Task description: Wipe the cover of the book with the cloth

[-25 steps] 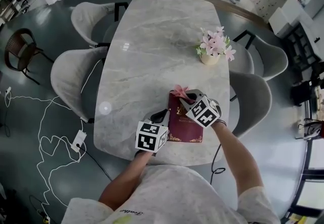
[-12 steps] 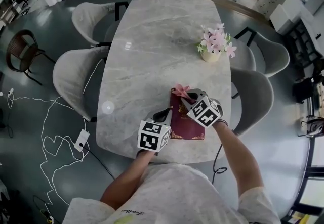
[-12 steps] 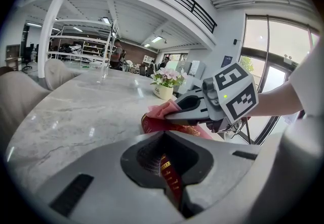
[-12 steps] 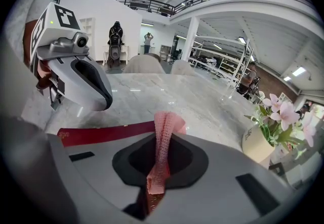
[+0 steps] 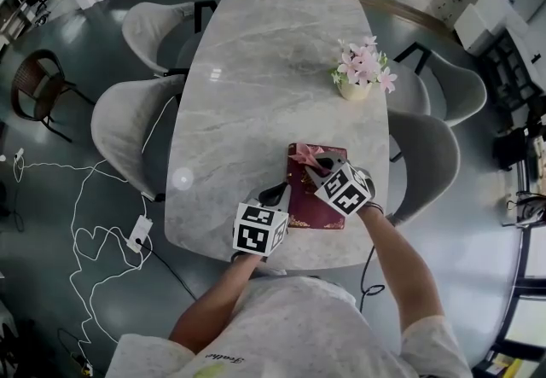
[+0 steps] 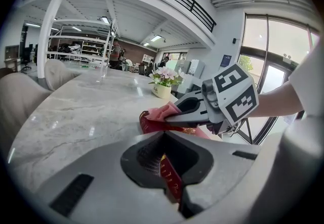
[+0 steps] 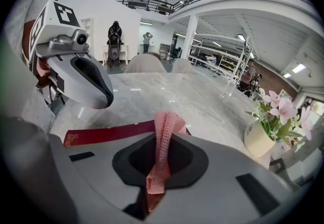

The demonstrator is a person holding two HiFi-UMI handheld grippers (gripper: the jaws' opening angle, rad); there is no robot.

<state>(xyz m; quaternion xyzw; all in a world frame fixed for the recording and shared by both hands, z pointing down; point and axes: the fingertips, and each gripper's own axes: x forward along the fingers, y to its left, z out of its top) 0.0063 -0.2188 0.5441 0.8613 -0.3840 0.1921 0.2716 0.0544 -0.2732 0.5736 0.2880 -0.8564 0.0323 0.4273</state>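
Note:
A dark red book [image 5: 309, 201] lies flat on the marble table [image 5: 256, 86], near its front edge. My left gripper [image 5: 280, 195] is shut on the book's near left edge [image 6: 171, 180]. My right gripper [image 5: 317, 166] is over the book's far half, shut on a pink cloth [image 5: 306, 154] that rests on the cover. In the right gripper view the cloth [image 7: 163, 139] hangs twisted between the jaws, with the book [image 7: 104, 134] just beyond. The left gripper view shows the cloth [image 6: 161, 112] bunched at the right gripper's tips on the book's far edge [image 6: 151, 127].
A cream pot of pink flowers [image 5: 357, 82] stands on the table's right side, beyond the book. Grey chairs [image 5: 128, 125] [image 5: 426, 159] flank the table. White cables and a power strip [image 5: 136, 235] lie on the floor at left.
The cloth stuck out past the book's far edge a second ago; now it lies on the cover, more of the far edge showing beyond it. The left gripper has kept hold.

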